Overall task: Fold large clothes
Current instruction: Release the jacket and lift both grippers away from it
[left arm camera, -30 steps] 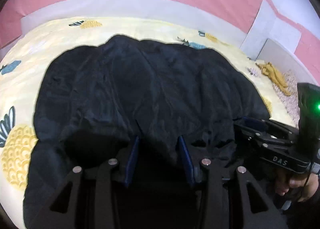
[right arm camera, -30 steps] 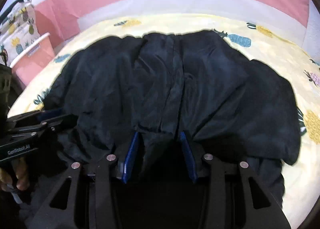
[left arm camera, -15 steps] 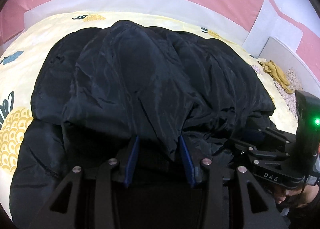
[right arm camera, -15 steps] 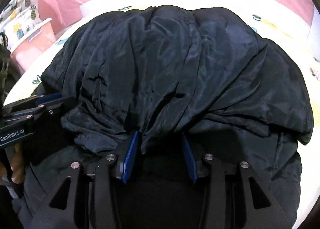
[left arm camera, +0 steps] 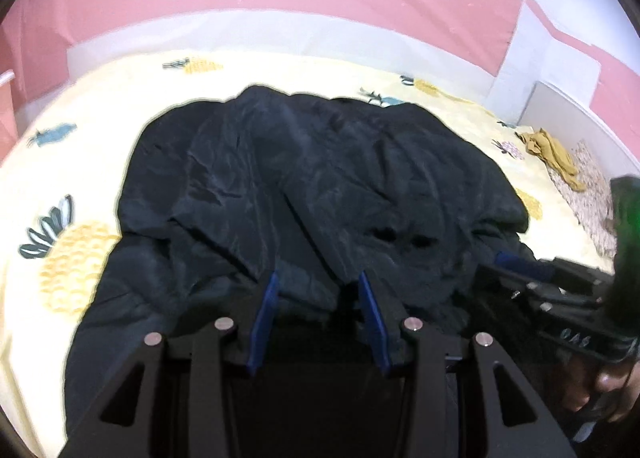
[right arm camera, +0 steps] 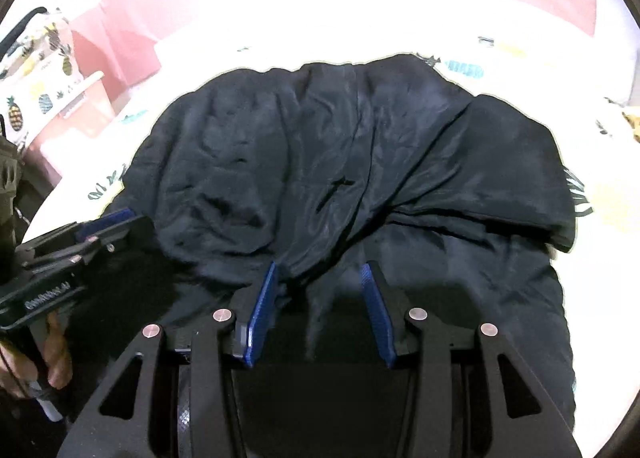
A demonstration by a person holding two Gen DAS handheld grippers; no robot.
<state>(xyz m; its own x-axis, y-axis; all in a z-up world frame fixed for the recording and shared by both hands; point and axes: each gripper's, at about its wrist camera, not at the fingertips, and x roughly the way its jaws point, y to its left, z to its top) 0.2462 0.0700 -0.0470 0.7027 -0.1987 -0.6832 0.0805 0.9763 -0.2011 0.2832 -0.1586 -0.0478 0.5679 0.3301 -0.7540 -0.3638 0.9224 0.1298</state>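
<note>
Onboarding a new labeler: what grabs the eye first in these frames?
The big black jacket heaped mid-bed, its near edge bunched between the blue pads of the left gripper and the right gripper. Then the pineapple-print sheet beneath it, and a mustard-yellow cloth far right.

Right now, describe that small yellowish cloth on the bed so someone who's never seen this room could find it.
Start at the pineapple-print bed sheet, where the large black garment lies. Look past the garment's far right edge, toward the white wall panel. There lies the mustard-yellow cloth, small and crumpled, plain against the printed bedding.
</note>
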